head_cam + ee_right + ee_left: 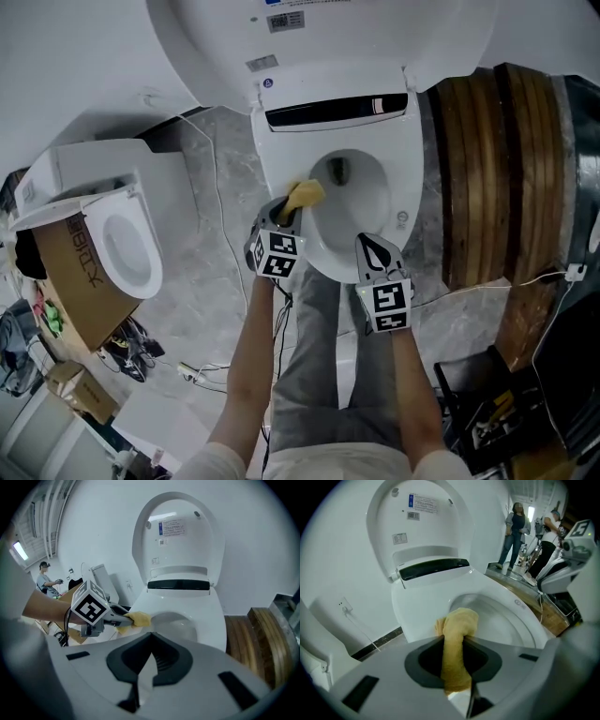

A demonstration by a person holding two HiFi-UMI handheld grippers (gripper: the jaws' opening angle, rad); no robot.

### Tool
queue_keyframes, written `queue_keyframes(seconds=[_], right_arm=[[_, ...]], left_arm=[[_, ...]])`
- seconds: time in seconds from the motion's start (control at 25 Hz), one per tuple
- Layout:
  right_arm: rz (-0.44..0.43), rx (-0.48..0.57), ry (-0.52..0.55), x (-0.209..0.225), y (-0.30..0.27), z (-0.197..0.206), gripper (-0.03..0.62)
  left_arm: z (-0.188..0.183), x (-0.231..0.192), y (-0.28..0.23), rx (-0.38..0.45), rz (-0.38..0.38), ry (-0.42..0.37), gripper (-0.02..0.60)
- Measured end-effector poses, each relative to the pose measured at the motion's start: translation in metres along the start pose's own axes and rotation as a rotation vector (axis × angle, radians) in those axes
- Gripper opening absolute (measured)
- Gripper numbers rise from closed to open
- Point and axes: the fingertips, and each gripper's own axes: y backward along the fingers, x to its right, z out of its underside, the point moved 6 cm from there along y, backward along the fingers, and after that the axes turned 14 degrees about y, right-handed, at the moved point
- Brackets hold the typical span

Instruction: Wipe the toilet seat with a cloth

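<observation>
A white toilet stands with its lid [319, 28] raised and its seat [405, 178] down. My left gripper [287, 214] is shut on a yellow cloth [306, 194], whose bunched end rests on the seat's left rim. In the left gripper view the cloth [457, 644] runs up between the jaws onto the seat [520, 613]. My right gripper [377, 251] hovers over the seat's front edge, jaws together with nothing in them. The right gripper view shows the left gripper [123, 619] with the cloth [138, 618] on the seat [206, 616].
A second toilet seat unit [127, 239] lies on a cardboard box [80, 281] at the left. A round wooden barrel [502, 178] stands right of the toilet. Cables [216, 197] trail across the grey floor. People [515, 531] stand in the background.
</observation>
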Motion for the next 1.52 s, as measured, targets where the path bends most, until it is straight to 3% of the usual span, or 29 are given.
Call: queue_keyframes(seconds=[0.4, 0.72, 1.16, 1.52], right_arm=[[-0.019, 0.011, 0.04, 0.026, 0.033, 0.01, 0.008], [-0.034, 0.09, 0.095, 0.048, 0.1, -0.049, 0.008], [-0.005, 0.212, 0.181, 0.07, 0.208, -0.141, 0.006], [-0.002, 0.314, 0.24, 0.067, 0.28, -0.18, 0.006]], left_arm=[[0.014, 0.022, 0.027, 0.019, -0.044, 0.145, 0.097], [-0.042, 0.067, 0.127, 0.171, -0.056, 0.251, 0.097], [-0.133, 0.135, 0.262, 0.36, 0.009, 0.166, 0.097], [-0.181, 0.176, 0.343, 0.506, 0.037, 0.115, 0.097]])
